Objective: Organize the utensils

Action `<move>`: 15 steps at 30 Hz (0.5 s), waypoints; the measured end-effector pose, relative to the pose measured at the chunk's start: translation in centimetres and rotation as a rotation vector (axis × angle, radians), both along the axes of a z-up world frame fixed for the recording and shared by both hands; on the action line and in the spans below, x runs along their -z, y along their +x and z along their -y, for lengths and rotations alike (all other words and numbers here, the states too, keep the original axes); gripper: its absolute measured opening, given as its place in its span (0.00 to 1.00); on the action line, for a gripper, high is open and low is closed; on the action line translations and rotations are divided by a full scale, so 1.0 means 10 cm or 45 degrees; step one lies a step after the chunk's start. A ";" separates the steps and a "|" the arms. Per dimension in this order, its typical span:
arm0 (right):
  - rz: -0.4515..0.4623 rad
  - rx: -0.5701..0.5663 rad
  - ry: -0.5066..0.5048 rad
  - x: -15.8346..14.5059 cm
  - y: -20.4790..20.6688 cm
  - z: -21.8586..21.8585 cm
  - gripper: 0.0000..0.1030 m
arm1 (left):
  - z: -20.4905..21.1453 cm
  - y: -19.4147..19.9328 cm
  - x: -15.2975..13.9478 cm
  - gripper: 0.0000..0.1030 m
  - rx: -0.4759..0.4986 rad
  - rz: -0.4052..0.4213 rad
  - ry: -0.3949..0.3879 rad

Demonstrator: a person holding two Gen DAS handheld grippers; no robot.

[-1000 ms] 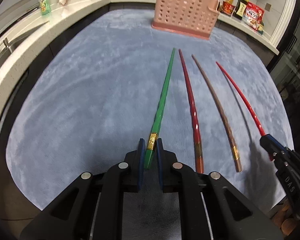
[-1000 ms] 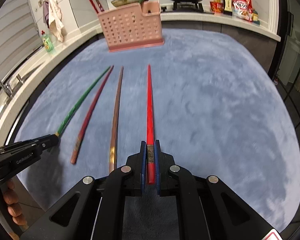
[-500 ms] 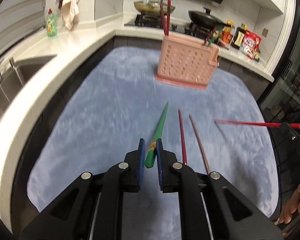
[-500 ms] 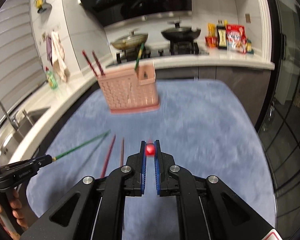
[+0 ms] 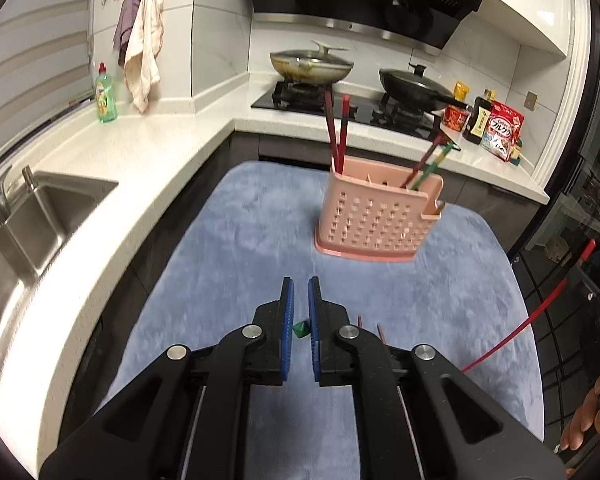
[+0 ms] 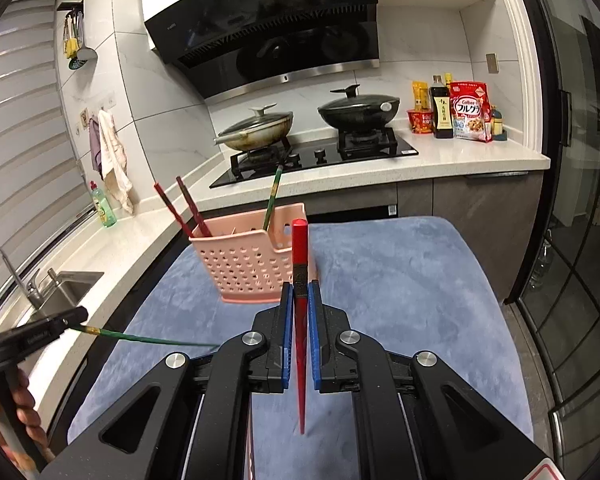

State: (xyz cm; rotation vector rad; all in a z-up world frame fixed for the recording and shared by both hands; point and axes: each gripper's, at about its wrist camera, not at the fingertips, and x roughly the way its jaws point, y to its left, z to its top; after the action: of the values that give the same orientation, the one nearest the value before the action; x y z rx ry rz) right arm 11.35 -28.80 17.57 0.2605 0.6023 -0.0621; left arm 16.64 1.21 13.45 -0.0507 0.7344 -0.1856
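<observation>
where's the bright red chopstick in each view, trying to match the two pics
Left wrist view: the bright red plastic chopstick slants across the far right edge, above the blue cloth, held by the other claw, which is mostly out of frame.
Right wrist view: it stands upright at centre, pinched in the right claw, square end up, tip down.
Shared landmark: the pink perforated plastic utensil basket on the cloth.

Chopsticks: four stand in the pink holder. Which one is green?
The green chopstick leaning in the small end compartment of the pink holder, beside a dark red one; the other two stand at the opposite end.
</observation>
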 end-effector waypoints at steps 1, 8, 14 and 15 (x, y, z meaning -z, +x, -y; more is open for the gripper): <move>0.004 0.001 0.001 -0.01 0.02 0.00 0.07 | 0.01 0.03 -0.04 0.07 0.001 0.011 0.001; 0.026 -0.013 0.056 -0.10 0.18 0.06 0.07 | 0.10 0.27 -0.34 0.01 0.019 0.096 0.014; 0.042 -0.019 0.061 -0.15 0.29 0.05 0.07 | 0.16 0.42 -0.43 0.01 0.026 0.116 0.025; 0.043 -0.021 0.063 -0.16 0.29 0.05 0.07 | 0.15 0.42 -0.43 0.01 0.029 0.115 0.021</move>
State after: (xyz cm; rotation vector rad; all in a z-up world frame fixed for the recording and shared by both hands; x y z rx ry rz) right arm 14.24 -29.28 19.18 0.3037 0.5730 -0.0272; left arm 20.84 -0.26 17.73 -0.0184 0.6467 -0.2022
